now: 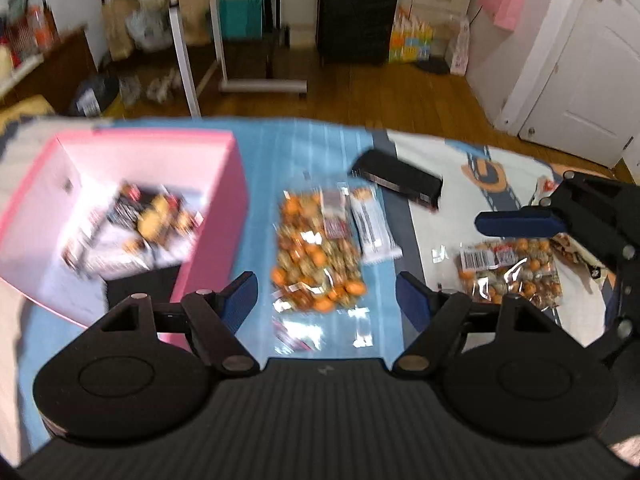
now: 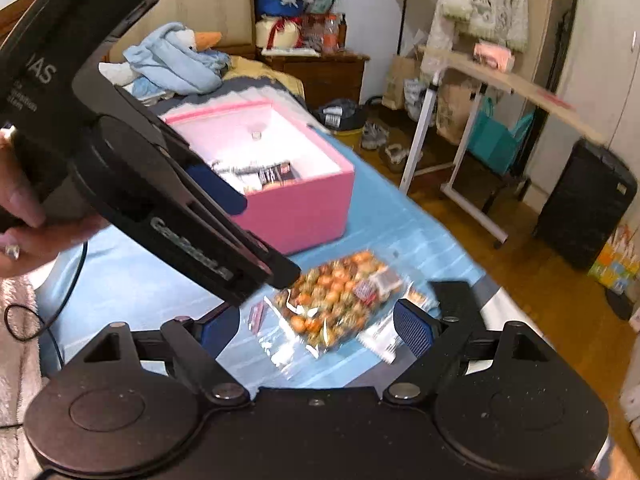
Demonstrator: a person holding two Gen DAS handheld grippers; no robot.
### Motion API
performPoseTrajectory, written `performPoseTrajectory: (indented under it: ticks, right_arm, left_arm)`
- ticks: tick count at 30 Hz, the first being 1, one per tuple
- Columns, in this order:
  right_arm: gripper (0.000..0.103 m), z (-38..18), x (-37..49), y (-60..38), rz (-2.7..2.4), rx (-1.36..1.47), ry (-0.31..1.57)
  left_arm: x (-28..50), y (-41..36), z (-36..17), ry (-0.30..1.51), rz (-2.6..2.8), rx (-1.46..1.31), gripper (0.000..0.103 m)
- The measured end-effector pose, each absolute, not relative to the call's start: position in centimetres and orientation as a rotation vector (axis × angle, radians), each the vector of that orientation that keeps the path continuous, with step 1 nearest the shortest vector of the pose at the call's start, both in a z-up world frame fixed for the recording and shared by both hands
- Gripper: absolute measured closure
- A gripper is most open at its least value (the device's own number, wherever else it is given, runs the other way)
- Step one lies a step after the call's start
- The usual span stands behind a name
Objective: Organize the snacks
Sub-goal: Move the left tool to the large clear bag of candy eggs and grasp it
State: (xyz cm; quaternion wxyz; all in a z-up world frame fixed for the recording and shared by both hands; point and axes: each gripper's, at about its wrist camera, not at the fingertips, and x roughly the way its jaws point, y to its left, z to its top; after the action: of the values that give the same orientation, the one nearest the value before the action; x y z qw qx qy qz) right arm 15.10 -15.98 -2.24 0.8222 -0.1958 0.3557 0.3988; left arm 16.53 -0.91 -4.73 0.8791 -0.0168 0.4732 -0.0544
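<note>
A pink box [image 1: 208,216] with several snack packs inside stands on the blue cloth at the left; it also shows in the right wrist view [image 2: 304,204]. A clear bag of orange and brown snacks [image 1: 316,256] lies in front of my open, empty left gripper [image 1: 326,296]. A white bar [image 1: 374,228] and a black packet [image 1: 400,180] lie beside it. A second clear snack bag [image 1: 512,272] lies at the right, under my right gripper's blue finger [image 1: 516,222]. My right gripper [image 2: 316,328] is open and empty above the first bag [image 2: 336,300].
The left gripper's body [image 2: 132,152] crosses the right wrist view at upper left, held by a hand. Beyond the bed edge are a wooden floor, a white rolling table [image 1: 224,60], a black suitcase [image 1: 356,12] and a white door [image 1: 580,60].
</note>
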Motion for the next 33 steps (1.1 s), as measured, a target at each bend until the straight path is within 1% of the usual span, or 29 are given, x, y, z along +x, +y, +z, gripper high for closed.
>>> performPoseTrajectory:
  ticks: [4, 9, 14, 15, 17, 19, 21, 26, 30, 33]
  right_arm:
    - [0.016, -4.5, 15.8, -16.0, 0.870, -0.386, 0.771]
    - [0.016, -7.5, 16.6, -15.9, 0.890, -0.336, 0.783]
    - [0.017, -11.5, 18.1, -15.1, 0.899, -0.283, 0.834]
    - [0.017, -12.2, 18.2, -15.0, 0.903, -0.270, 0.843]
    - [0.017, -13.5, 18.6, -14.8, 0.910, -0.252, 0.863]
    - [0.020, -14.6, 18.7, -14.5, 0.910, -0.266, 0.884]
    - [0.021, -15.2, 18.7, -14.4, 0.916, -0.279, 0.888]
    - [0.021, -15.9, 18.8, -14.4, 0.870, -0.271, 0.874]
    - [0.021, -16.0, 18.8, -14.1, 0.870, -0.272, 0.861]
    - [0.021, -16.5, 18.7, -13.5, 0.854, -0.289, 0.848]
  left_arm:
    - [17.3, -1.5, -7.7, 1.001, -0.088, -0.012, 0.030]
    - [19.0, -0.3, -10.6, 0.999, -0.073, -0.054, 0.031]
    - [20.8, 0.8, -12.8, 1.017, -0.096, -0.099, 0.031]
    - [21.0, 1.0, -13.3, 1.022, -0.096, -0.117, 0.034]
    - [21.6, 1.1, -14.3, 1.035, -0.089, -0.138, 0.035]
    - [21.9, 0.9, -15.4, 1.042, -0.071, -0.130, 0.036]
    - [22.1, 0.8, -16.1, 1.040, -0.065, -0.142, 0.035]
    - [22.5, 2.1, -16.7, 1.050, -0.061, -0.278, 0.034]
    - [22.8, 2.8, -17.8, 1.074, -0.077, -0.378, 0.032]
    - [22.9, 2.9, -18.2, 1.098, -0.092, -0.438, 0.033]
